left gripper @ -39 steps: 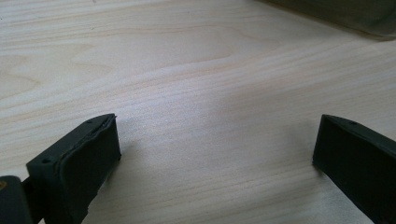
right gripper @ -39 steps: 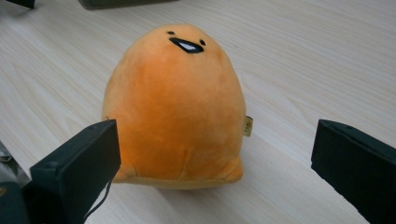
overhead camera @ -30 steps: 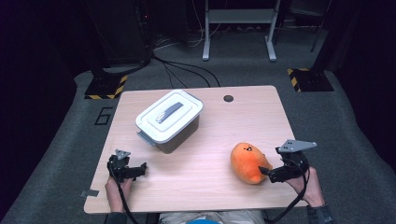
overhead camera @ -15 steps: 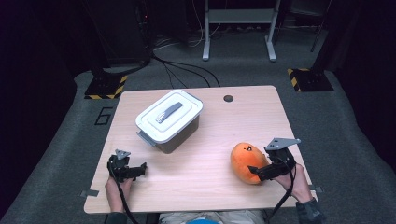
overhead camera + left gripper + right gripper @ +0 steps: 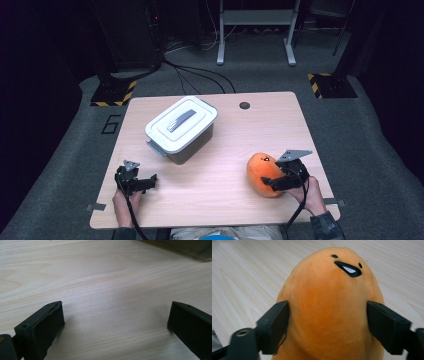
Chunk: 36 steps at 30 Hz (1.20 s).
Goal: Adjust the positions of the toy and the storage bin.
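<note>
**Jaws Close on the Orange Plush Toy**

While the left gripper (image 5: 135,181) rests wide open over bare table (image 5: 220,200), the right gripper (image 5: 327,322) has just been closing, its pads pressing both sides of the orange plush toy (image 5: 329,307) near the table's right front. Its stitched face appears clearly in the right gripper view. Behind, well apart, stands a grey box (image 5: 182,132), its white lid (image 5: 181,121) on and hiding the contents.
</note>
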Tool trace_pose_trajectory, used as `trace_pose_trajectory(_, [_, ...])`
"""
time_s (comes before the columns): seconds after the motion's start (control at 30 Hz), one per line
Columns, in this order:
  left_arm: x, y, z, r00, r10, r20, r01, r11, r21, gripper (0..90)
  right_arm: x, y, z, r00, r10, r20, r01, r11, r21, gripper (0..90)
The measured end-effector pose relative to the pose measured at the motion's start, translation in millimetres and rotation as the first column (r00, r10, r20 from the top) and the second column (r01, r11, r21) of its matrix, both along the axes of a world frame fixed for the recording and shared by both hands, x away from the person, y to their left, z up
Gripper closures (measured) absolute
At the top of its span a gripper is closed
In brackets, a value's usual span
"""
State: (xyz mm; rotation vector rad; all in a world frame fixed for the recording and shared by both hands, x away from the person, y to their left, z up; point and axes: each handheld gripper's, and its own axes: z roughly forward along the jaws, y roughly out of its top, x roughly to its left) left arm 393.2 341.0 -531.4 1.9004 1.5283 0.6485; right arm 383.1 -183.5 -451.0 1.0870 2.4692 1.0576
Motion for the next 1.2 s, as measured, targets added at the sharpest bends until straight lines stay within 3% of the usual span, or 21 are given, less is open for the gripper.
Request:
trace_pose_trajectory(0.23, [-0.1,0.0,0.0,1.0,0.0,0.0,0.0,1.0,0.0,0.3,-2.5,2.5,-3.7,0.9999,-0.015,0.008,0.015,1.0,-0.017,48.1])
trace_pose_trajectory(0.37, [-0.1,0.0,0.0,1.0,0.001,0.0,-0.001,1.0,0.0,0.3,-4.5,3.7,-2.4,0.9993,-0.024,0.027,0.025,1.0,-0.015,54.7])
trace_pose_trajectory(0.9, [0.0,-0.1,0.0,1.0,0.001,-0.002,-0.001,1.0,-0.003,0.4,-10.0,-1.3,17.4,0.9929,-0.06,0.103,0.061,0.998,-0.004,58.1])
trace_pose_trajectory(1.2, [0.0,-0.1,0.0,1.0,0.001,-0.002,-0.001,1.0,-0.003,0.3,-3.7,-8.1,25.8,0.991,-0.072,0.112,0.075,0.997,-0.018,57.8])
